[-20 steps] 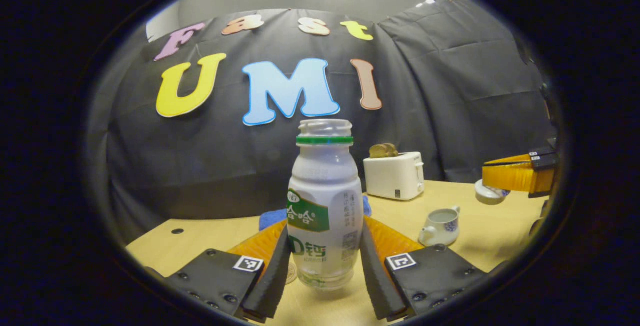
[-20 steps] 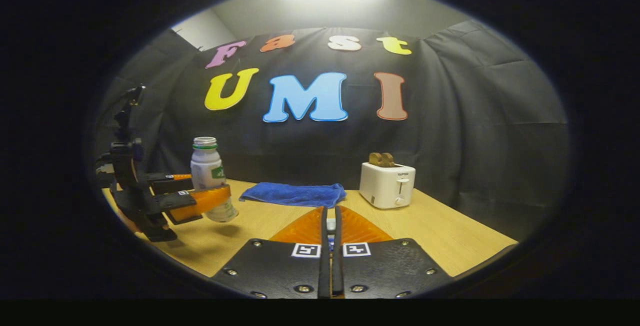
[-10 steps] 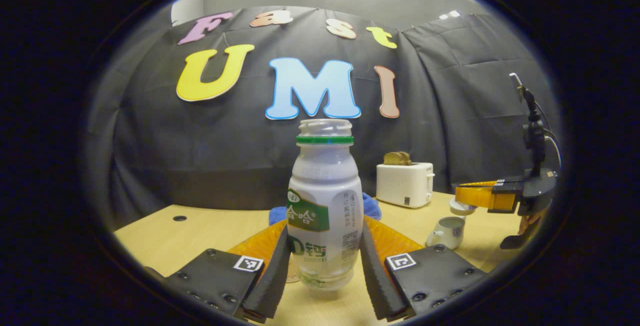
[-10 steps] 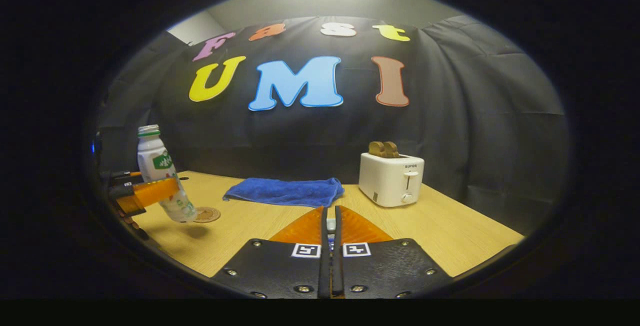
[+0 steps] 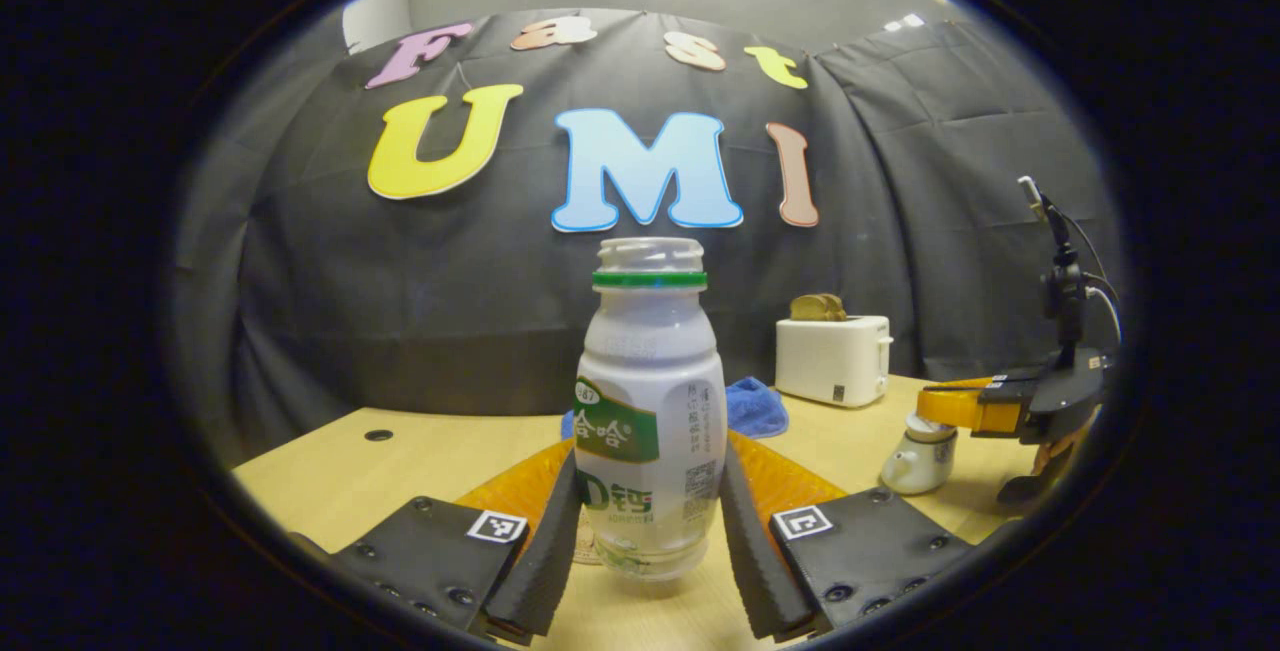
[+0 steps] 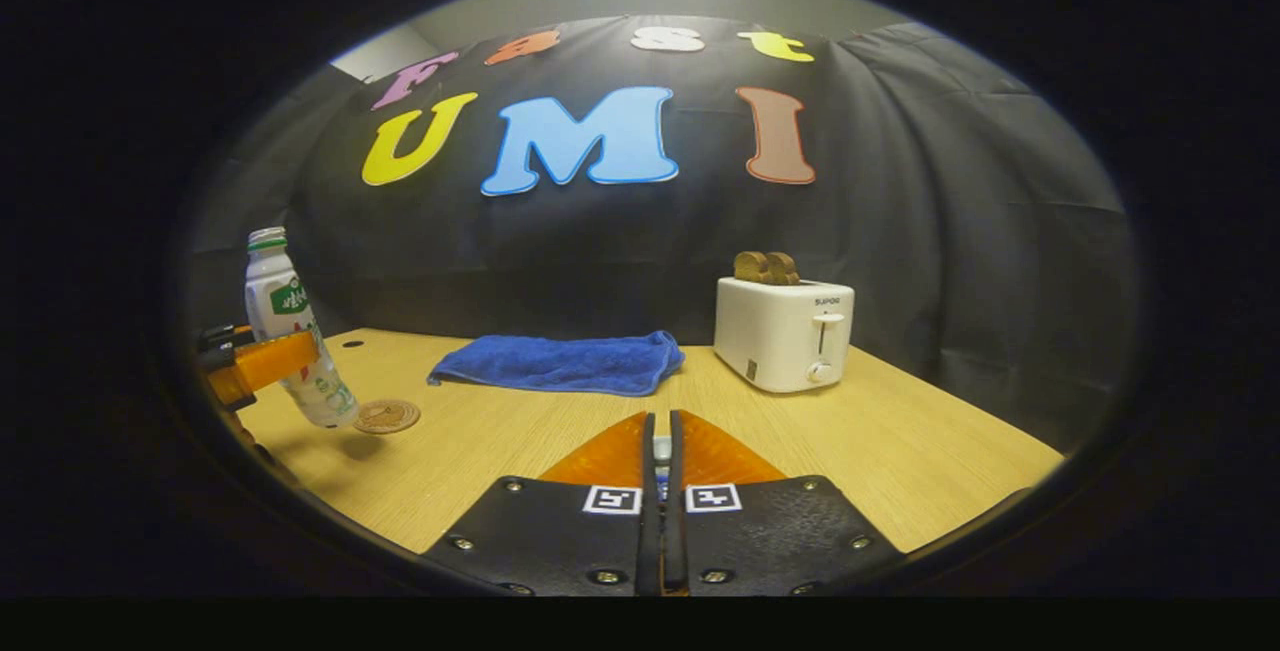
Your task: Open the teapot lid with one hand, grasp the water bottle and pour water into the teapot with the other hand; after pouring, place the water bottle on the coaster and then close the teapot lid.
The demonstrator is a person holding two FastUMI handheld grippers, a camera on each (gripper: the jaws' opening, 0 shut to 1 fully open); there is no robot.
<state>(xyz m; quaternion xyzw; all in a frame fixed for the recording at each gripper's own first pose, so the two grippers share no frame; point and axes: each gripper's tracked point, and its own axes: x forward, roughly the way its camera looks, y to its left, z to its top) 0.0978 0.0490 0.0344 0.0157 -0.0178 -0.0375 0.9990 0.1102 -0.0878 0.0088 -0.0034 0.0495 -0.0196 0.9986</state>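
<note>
A wooden table (image 6: 900,461) runs across the booth, seen from the right gripper view, with a white toaster (image 6: 783,333) at the back holding two browned slices (image 6: 766,267), and a blue towel (image 6: 560,363) lying flat just left of it. In the left gripper view, the left gripper (image 5: 648,541) grips an uncapped white bottle (image 5: 650,411) by its lower half, both fingers (image 5: 545,556) pressed against its sides, the bottle upright between them with its base just above the tabletop. From the right gripper view the same bottle (image 6: 290,331) hangs tilted at the left edge, its foot over the near rim of a round cork coaster (image 6: 387,417); whether it touches the coaster cannot be told. At the far right of the left gripper view, a small white teapot (image 5: 918,456) stands on the table with its lid (image 5: 930,428) at its mouth. The right gripper (image 5: 940,409) reaches in level at that lid; whether the lid is fully seated cannot be told. In its own view the right gripper's (image 6: 660,521) fingers are drawn almost together, a small pale object pinched in the slit between them.
</note>
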